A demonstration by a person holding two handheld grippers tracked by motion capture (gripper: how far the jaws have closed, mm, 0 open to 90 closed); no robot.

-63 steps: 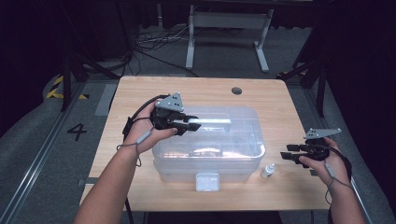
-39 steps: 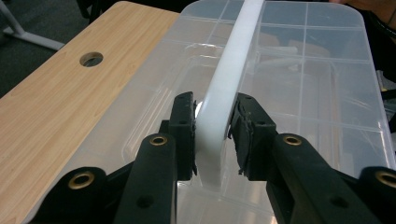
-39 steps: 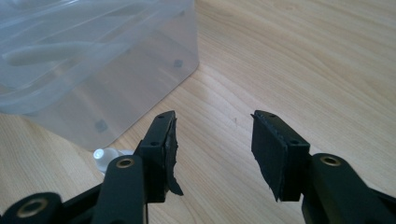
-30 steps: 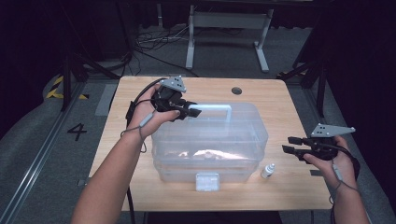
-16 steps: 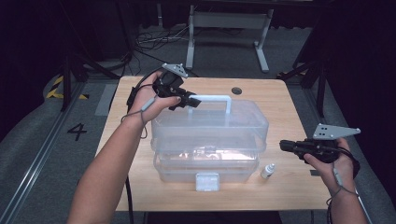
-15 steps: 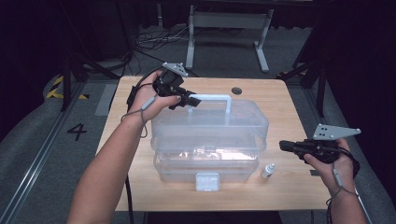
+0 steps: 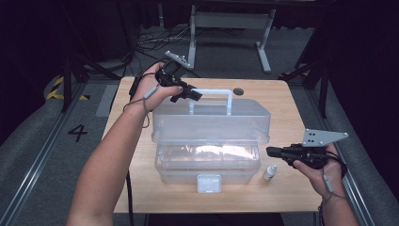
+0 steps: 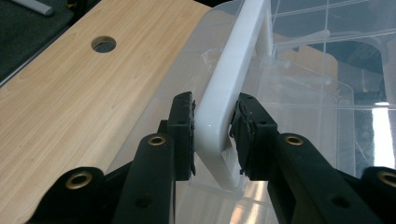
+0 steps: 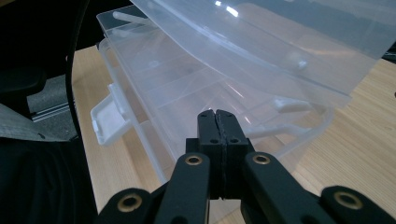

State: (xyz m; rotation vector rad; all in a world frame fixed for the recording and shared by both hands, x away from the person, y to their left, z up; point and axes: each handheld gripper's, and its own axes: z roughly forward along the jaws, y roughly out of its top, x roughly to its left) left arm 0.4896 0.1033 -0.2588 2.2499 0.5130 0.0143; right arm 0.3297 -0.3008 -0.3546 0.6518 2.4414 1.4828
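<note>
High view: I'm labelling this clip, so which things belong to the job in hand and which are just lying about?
In the job:
- clear box
- its lid, lifted
- white handle
- left gripper, clamped on the handle
- right gripper, shut, holding nothing

Lying about:
- small bottle beside the box
- table

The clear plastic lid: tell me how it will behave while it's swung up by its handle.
The lid is thin clear plastic, so it probably weighs little and may flex. The left tongs clamp the glossy white handle near one end, off-centre, so it could twist or slip. The base looks light too and might lift or slide, since the shut right tongs hold nothing.
</note>
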